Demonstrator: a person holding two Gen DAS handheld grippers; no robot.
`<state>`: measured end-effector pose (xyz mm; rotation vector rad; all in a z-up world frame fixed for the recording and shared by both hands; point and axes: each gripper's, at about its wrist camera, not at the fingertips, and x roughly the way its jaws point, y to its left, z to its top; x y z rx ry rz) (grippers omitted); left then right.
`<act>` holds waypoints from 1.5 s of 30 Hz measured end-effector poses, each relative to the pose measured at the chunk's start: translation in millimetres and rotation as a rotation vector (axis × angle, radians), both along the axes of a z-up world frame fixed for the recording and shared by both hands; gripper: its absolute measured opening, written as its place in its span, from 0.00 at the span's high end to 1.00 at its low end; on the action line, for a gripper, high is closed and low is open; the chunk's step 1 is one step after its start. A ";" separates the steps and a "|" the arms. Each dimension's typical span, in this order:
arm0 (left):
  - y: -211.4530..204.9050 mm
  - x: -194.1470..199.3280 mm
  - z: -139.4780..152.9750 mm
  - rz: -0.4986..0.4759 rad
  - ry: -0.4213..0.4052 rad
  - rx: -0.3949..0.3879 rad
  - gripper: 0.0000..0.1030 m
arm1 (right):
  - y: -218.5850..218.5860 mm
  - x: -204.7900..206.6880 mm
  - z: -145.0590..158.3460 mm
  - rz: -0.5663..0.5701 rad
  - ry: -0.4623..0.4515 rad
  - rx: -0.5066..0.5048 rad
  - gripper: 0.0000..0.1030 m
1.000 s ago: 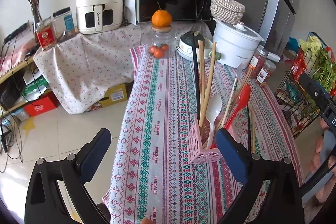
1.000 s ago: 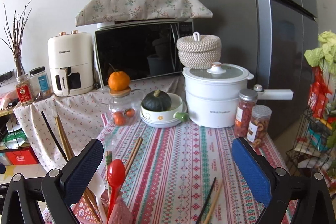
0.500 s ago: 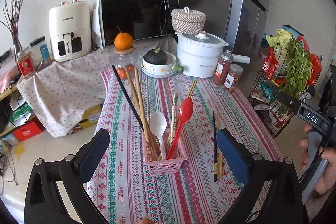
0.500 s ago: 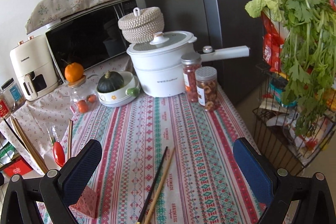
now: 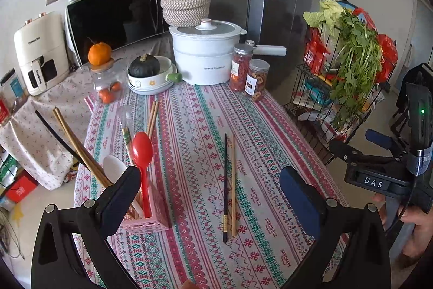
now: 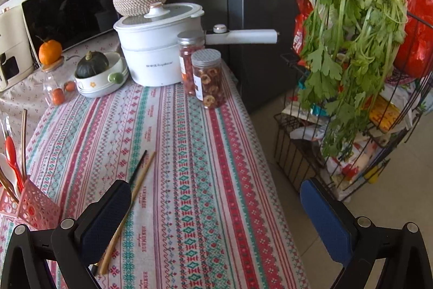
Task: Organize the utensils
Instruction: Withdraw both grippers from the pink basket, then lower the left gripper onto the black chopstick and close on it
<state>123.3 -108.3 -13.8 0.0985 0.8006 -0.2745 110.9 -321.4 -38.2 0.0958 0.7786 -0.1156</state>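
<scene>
A pink perforated utensil basket [image 5: 151, 221] stands on the patterned tablecloth at the near left. It holds a red spoon [image 5: 142, 151], a white spoon [image 5: 113, 169] and several chopsticks [image 5: 78, 148]. A black chopstick [image 5: 225, 186] and a wooden chopstick [image 5: 233, 186] lie side by side on the cloth to its right. My left gripper [image 5: 211, 194] is open and empty above them. My right gripper [image 6: 216, 210] is open and empty; the loose chopsticks [image 6: 135, 180] pass by its left finger, and the basket [image 6: 29, 207] is at its far left.
At the table's far end stand a white pot [image 5: 205, 56], two snack jars [image 5: 249, 75], a bowl with a dark squash [image 5: 148, 72] and a glass jar topped by an orange [image 5: 104, 72]. A wire rack of greens [image 6: 351, 72] stands right of the table.
Both views have swung to the right. The basket now sits at the left of each view, and the loose chopstick pair lies between my left gripper's fingers. Both grippers stay open.
</scene>
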 end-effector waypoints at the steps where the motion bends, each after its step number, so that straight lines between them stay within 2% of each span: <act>1: -7.4 5.8 -3.7 -0.003 0.016 0.000 0.00 | -3.0 2.6 -6.1 -0.003 0.033 -0.006 0.00; 7: -45.9 51.3 -40.8 -0.001 0.137 0.035 0.00 | -28.3 15.8 -37.7 -0.045 0.185 -0.035 0.00; 11: -56.7 81.4 -70.2 0.044 0.180 0.101 0.01 | -43.8 21.4 -49.4 -0.062 0.227 -0.028 0.00; 14: -57.4 104.5 -91.1 0.045 0.227 0.094 0.16 | -52.2 25.6 -52.2 -0.066 0.233 -0.013 0.00; 16: -56.5 119.3 -106.5 0.042 0.282 0.063 0.36 | -54.5 28.2 -53.7 -0.062 0.237 -0.006 0.00; 22: -59.6 152.3 -144.8 0.046 0.380 0.024 0.71 | -53.2 34.1 -57.2 -0.041 0.245 0.002 0.00; 26: -59.6 167.5 -162.6 0.047 0.433 -0.021 0.77 | -49.3 36.6 -58.2 -0.021 0.247 0.008 0.00; 31: -66.2 177.0 -179.3 0.033 0.464 -0.010 0.78 | -42.9 37.6 -59.1 -0.002 0.247 0.005 0.01; 32: -67.0 177.8 -179.3 0.036 0.450 -0.004 0.78 | -41.9 37.9 -59.4 0.000 0.248 0.003 0.01; 35: -72.3 177.2 -182.0 0.021 0.442 0.056 0.84 | -39.3 39.1 -60.5 0.001 0.253 -0.002 0.01; 37: -74.7 175.5 -183.0 0.015 0.437 0.108 0.95 | -38.2 39.3 -61.4 0.001 0.255 -0.006 0.01; 40: -69.5 168.7 -180.4 0.023 0.439 0.097 0.95 | -37.0 40.2 -62.6 -0.005 0.259 -0.008 0.01; 45: -59.3 139.6 -156.4 -0.007 0.370 0.069 0.95 | -35.3 39.7 -61.4 -0.020 0.258 0.010 0.01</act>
